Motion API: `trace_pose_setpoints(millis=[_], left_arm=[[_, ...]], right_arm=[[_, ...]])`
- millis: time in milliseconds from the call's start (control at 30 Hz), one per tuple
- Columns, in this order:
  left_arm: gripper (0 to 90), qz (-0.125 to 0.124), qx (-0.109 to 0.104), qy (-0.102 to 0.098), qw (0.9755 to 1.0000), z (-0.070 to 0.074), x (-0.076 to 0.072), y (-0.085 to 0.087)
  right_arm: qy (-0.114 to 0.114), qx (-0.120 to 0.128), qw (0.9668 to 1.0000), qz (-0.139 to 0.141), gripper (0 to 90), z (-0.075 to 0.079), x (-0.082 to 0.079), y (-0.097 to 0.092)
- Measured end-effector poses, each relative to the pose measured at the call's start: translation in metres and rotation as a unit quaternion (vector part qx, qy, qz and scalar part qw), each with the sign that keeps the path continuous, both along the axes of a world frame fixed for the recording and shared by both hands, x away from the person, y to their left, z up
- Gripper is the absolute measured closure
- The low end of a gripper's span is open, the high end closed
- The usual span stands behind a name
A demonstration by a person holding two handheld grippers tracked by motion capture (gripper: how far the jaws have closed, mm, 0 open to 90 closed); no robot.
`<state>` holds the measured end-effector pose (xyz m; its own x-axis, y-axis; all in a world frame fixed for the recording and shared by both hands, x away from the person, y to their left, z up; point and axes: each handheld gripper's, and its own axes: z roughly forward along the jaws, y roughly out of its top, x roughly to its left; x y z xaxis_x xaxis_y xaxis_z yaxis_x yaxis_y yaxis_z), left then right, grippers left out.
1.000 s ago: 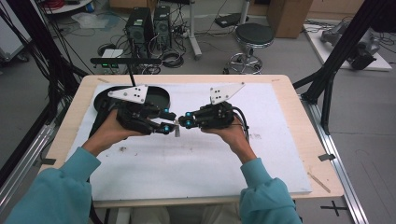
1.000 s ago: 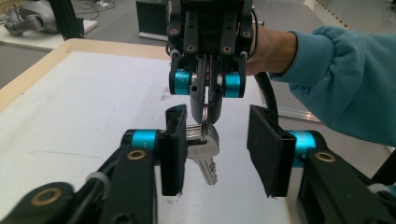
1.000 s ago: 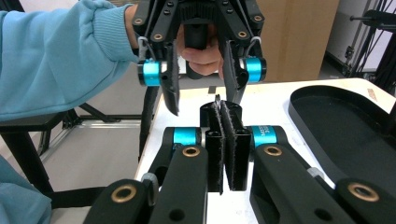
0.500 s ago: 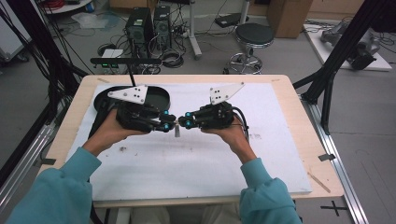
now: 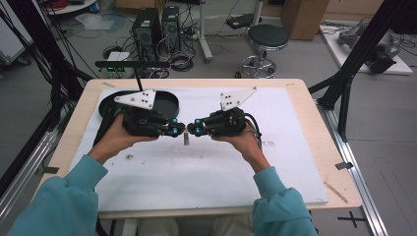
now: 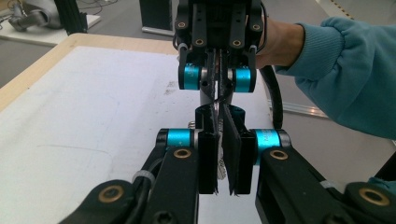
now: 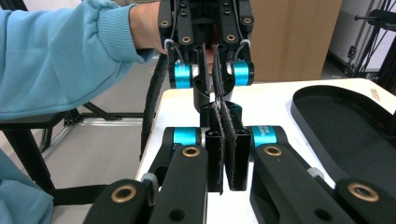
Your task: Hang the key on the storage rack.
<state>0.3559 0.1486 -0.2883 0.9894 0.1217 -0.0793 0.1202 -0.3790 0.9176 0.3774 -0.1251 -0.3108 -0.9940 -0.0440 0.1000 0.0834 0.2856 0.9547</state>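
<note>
My left gripper [image 5: 181, 129] and right gripper [image 5: 193, 130] meet tip to tip above the middle of the white table cover [image 5: 206, 167]. A small dark piece [image 6: 219, 116] sits between the tips, and a small grey tab [image 5: 186, 139] shows just below them. In the left gripper view my jaws stand almost together on a thin edge of that piece, and the right gripper [image 6: 218, 88] faces me with its jaws pinched the same way. In the right gripper view my pads [image 7: 215, 140] press together, opposite the left gripper [image 7: 212, 84]. What the piece is cannot be made out.
A black oval tray [image 5: 167, 98] lies at the back left of the table, behind the left hand. The wooden table edge [image 5: 314, 113] frames the white cover. A stool [image 5: 268, 37], computer cases and cables stand on the floor beyond.
The two grippers' tips have drawn slightly closer together over the same spot. The hands have hardly shifted.
</note>
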Motion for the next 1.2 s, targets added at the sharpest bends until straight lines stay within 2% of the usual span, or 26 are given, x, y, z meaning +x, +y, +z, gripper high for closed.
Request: trace_pose_setpoints(millis=[200, 600, 767, 800, 833, 900, 933, 967, 1000, 1033, 1067, 1200], left_arm=[[87.3, 0.000, 0.007, -0.003, 1.0000, -0.001, 0.000, 0.000], [88.1, -0.002, 0.008, -0.003, 1.0000, -0.001, 0.001, 0.000], [88.2, 0.004, 0.012, -0.007, 0.9999, 0.000, 0.000, 0.001], [88.2, 0.006, 0.014, -0.005, 0.9999, -0.001, 0.001, 0.002], [88.2, 0.009, 0.016, -0.003, 0.9998, -0.001, 0.002, 0.002], [88.2, 0.014, 0.014, -0.002, 0.9998, -0.002, 0.003, 0.004], [88.2, 0.016, 0.011, -0.001, 0.9998, -0.002, 0.004, 0.004], [88.2, 0.018, 0.011, -0.003, 0.9998, -0.002, 0.004, 0.005], [88.2, 0.018, 0.008, -0.001, 0.9998, -0.002, 0.004, 0.005], [88.2, 0.020, 0.007, -0.002, 0.9998, -0.001, 0.004, 0.005], [88.2, 0.020, 0.013, -0.006, 0.9997, -0.001, 0.004, 0.005], [88.2, 0.026, 0.010, -0.008, 0.9996, 0.003, 0.004, 0.007]], right_arm=[[0.001, 0.004, 1.0000, 0.004, 88.5, -0.001, 0.001, 0.002], [0.001, 0.000, 1.0000, 0.005, 88.3, -0.002, 0.001, 0.002], [-0.003, 0.002, 1.0000, 0.007, 85.3, -0.002, 0.002, 0.002], [0.000, 0.009, 0.9999, 0.007, 77.2, -0.002, 0.002, 0.002], [0.001, 0.016, 0.9999, 0.004, 63.5, -0.003, 0.003, 0.003], [0.005, 0.017, 0.9998, -0.013, 44.2, -0.003, 0.003, 0.002], [0.005, 0.015, 0.9994, -0.032, 28.8, -0.004, 0.002, 0.002], [0.003, 0.014, 0.9978, -0.064, 12.3, -0.004, -0.001, 0.001], [-0.005, 0.012, 0.9956, -0.093, 4.9, -0.005, -0.002, 0.000], [-0.011, 0.007, 0.9933, -0.115, 0.5, -0.005, -0.004, -0.002], [-0.017, 0.005, 0.9920, -0.125, 0.5, -0.006, -0.005, -0.006], [-0.014, 0.007, 0.9876, -0.156, 0.5, -0.011, -0.009, -0.024]])
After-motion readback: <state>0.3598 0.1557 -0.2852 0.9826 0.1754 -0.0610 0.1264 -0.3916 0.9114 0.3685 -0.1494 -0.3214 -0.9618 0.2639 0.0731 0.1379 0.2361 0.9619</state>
